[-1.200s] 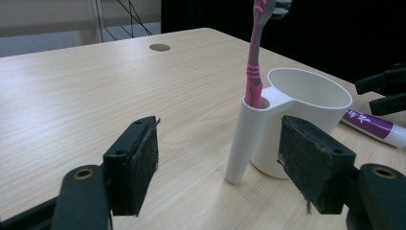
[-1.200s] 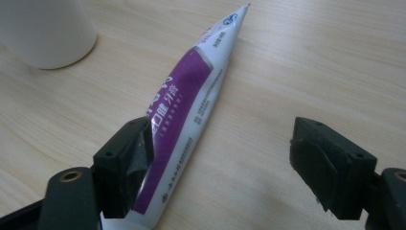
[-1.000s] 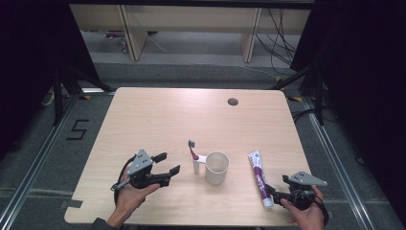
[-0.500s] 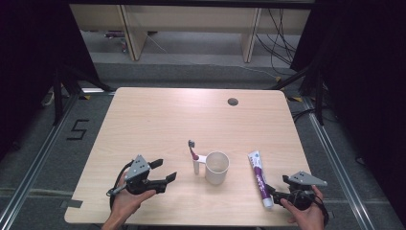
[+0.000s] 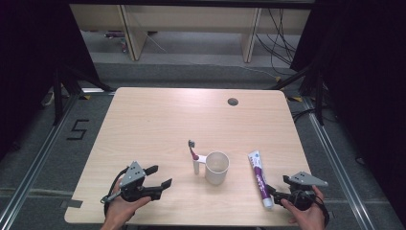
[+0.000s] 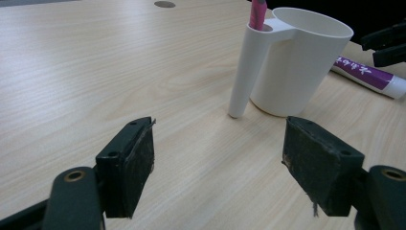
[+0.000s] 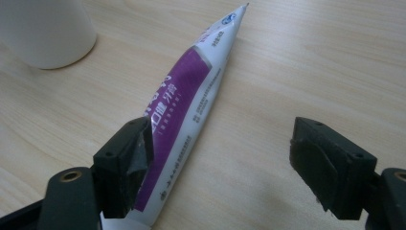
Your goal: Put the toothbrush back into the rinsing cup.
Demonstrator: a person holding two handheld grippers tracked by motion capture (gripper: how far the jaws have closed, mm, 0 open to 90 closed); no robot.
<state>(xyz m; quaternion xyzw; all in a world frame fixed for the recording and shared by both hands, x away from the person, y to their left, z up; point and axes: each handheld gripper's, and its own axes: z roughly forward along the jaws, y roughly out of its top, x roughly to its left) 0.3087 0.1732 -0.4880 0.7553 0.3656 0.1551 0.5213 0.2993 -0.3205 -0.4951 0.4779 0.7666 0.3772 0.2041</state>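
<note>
A white cup (image 5: 217,168) stands near the table's front middle, with a side tube holding a pink toothbrush (image 5: 193,150). The left gripper view shows the cup (image 6: 297,62) and the toothbrush (image 6: 257,13) close ahead. A purple and white toothpaste tube (image 5: 258,178) lies flat to the cup's right. My left gripper (image 5: 160,177) is open at the front left, empty, aimed toward the cup. At the front right my right gripper (image 5: 276,191) is open by the tube's cap end. In the right gripper view the toothpaste tube (image 7: 186,100) lies beside the left jaw, with nothing held.
A dark round grommet hole (image 5: 233,101) sits near the far edge of the wooden table (image 5: 158,124). Black frame legs and cables stand beyond the table. A floor mark reading 5 (image 5: 77,129) lies to the left.
My left gripper has drawn back toward the front edge and a little left, away from the cup. The right gripper has stayed put.
</note>
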